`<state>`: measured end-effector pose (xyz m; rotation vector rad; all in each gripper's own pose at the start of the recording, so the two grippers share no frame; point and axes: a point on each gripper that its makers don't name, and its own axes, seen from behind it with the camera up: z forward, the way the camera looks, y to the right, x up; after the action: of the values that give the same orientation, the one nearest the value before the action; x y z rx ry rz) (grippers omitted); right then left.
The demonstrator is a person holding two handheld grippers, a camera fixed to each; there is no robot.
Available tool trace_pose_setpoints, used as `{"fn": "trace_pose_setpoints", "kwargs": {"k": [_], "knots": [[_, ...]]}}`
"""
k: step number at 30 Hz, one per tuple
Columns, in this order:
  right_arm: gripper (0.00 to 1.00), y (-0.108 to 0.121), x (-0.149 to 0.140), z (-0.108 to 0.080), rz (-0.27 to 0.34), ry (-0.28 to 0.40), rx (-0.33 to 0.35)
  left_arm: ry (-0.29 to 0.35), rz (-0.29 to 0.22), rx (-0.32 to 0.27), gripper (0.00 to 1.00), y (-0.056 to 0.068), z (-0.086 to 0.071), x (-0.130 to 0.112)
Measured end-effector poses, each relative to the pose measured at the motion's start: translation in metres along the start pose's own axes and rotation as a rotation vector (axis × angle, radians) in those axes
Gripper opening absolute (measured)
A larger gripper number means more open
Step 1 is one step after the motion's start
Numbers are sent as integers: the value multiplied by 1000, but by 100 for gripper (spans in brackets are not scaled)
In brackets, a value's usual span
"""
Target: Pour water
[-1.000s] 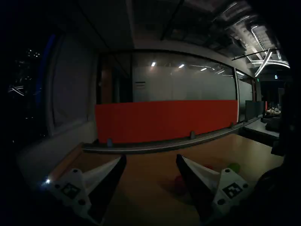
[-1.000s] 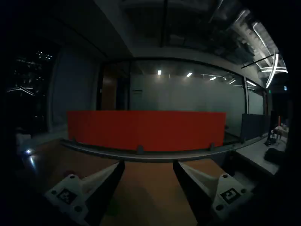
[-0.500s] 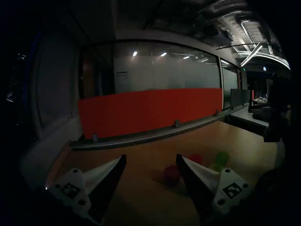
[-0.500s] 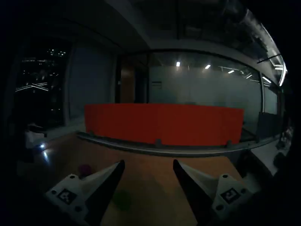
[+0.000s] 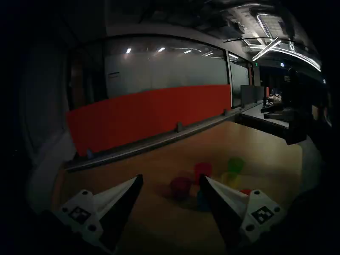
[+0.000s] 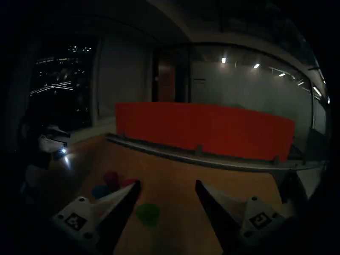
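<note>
Wooden desk [image 5: 263, 148] is carrying coloured cups [image 5: 202, 170] at lower centre, untouched; left gripper [image 5: 170, 177] and right gripper [image 6: 167, 182] are hovering wide-jawed and empty, pouring apparently unstarted.

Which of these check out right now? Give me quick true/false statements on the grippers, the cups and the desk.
1. The left hand-held gripper is open and holds nothing. True.
2. The right hand-held gripper is shut on the green cup. False: its fingers are spread apart and the cup sits untouched on the desk.
3. A red cup and a dark red cup sit near each other on the desk. True.
4. The partition behind the desk is blue. False: it is red.
</note>
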<state>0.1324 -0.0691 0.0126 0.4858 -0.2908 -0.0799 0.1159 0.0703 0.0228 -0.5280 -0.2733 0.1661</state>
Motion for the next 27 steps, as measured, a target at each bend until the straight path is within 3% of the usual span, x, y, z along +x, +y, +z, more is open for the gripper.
{"fn": "trace_pose_setpoints", "kwargs": {"k": [15,27], "knots": [[99,-10,-27,9,-23,-137,120,-89,14,-177,98,38,7,-19],[99,-24,-58,21,-69,-222,178,-144,39,-271,98,66,14,-45]]}}
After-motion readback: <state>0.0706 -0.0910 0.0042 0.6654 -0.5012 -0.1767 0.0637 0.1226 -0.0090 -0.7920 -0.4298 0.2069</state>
